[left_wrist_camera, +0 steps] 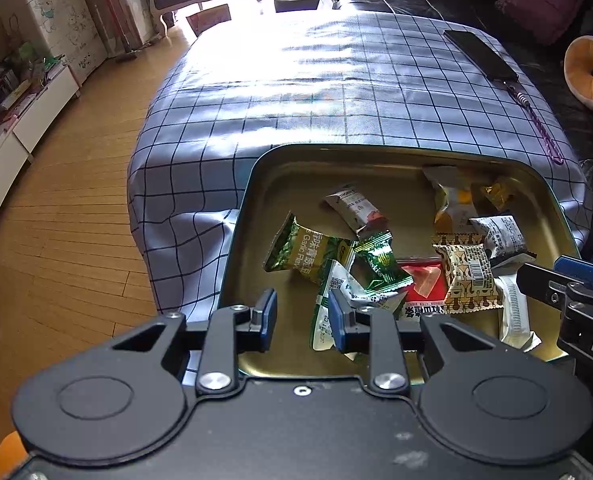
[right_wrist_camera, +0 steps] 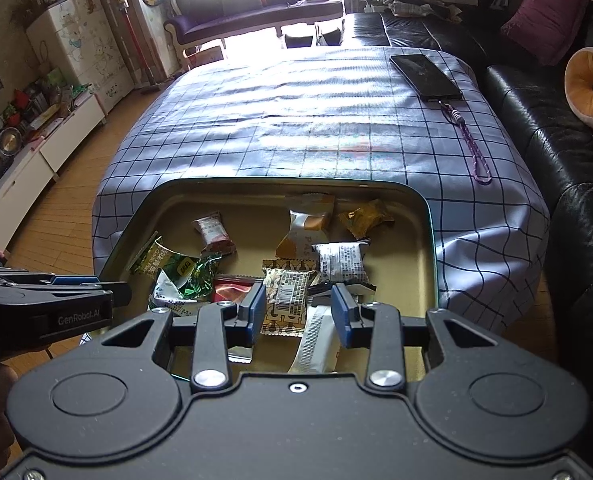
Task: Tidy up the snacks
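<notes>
A gold metal tin [left_wrist_camera: 256, 184] [right_wrist_camera: 152, 208] sits at the near end of a checked table and holds several wrapped snacks. Among them are a green garlic-flavour pack [left_wrist_camera: 304, 248] [right_wrist_camera: 158, 258], a patterned cream pack [left_wrist_camera: 468, 276] [right_wrist_camera: 286, 296], a red packet [left_wrist_camera: 422, 280] [right_wrist_camera: 230, 290] and a long white bar [left_wrist_camera: 514, 312] [right_wrist_camera: 314, 340]. My left gripper [left_wrist_camera: 302, 320] is open and empty over the tin's near left part. My right gripper [right_wrist_camera: 298, 312] is open and empty above the cream pack and white bar; it shows at the left wrist view's right edge [left_wrist_camera: 536, 276].
A black phone [left_wrist_camera: 480, 54] [right_wrist_camera: 424, 76] with a purple strap [right_wrist_camera: 472, 148] lies on the far right of the tablecloth [left_wrist_camera: 296, 92]. A black sofa [right_wrist_camera: 536, 120] runs along the right. Wooden floor [left_wrist_camera: 56, 220] and white cabinets [right_wrist_camera: 24, 168] are on the left.
</notes>
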### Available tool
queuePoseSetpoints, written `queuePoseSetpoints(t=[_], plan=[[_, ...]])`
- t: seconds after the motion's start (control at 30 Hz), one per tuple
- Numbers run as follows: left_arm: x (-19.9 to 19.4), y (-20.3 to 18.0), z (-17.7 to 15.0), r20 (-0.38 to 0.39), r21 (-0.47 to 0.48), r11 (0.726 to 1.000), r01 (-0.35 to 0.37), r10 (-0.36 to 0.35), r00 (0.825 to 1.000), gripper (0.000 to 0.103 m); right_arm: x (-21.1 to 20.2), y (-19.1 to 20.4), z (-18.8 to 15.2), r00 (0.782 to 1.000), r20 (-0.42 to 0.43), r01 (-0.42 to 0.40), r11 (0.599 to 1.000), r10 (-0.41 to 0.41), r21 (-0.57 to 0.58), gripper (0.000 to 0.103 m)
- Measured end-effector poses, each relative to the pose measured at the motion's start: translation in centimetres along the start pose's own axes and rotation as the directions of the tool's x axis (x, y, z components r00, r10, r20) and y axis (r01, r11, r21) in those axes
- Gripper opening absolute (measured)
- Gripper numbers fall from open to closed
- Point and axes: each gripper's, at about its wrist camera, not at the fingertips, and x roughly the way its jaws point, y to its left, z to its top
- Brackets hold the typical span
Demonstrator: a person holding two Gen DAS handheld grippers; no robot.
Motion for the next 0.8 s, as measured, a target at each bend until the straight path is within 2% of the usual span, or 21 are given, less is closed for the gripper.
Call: queuePoseSetpoints(t=[0.8], plan=[[0.41,-0.32,0.12,-0.014,0.014,1.0,0.0,0.0,1.0,0.03,0.42,-0.18,0.03,1.0,-0.013,-0.001,1.0,0.001,0.009,0.046]])
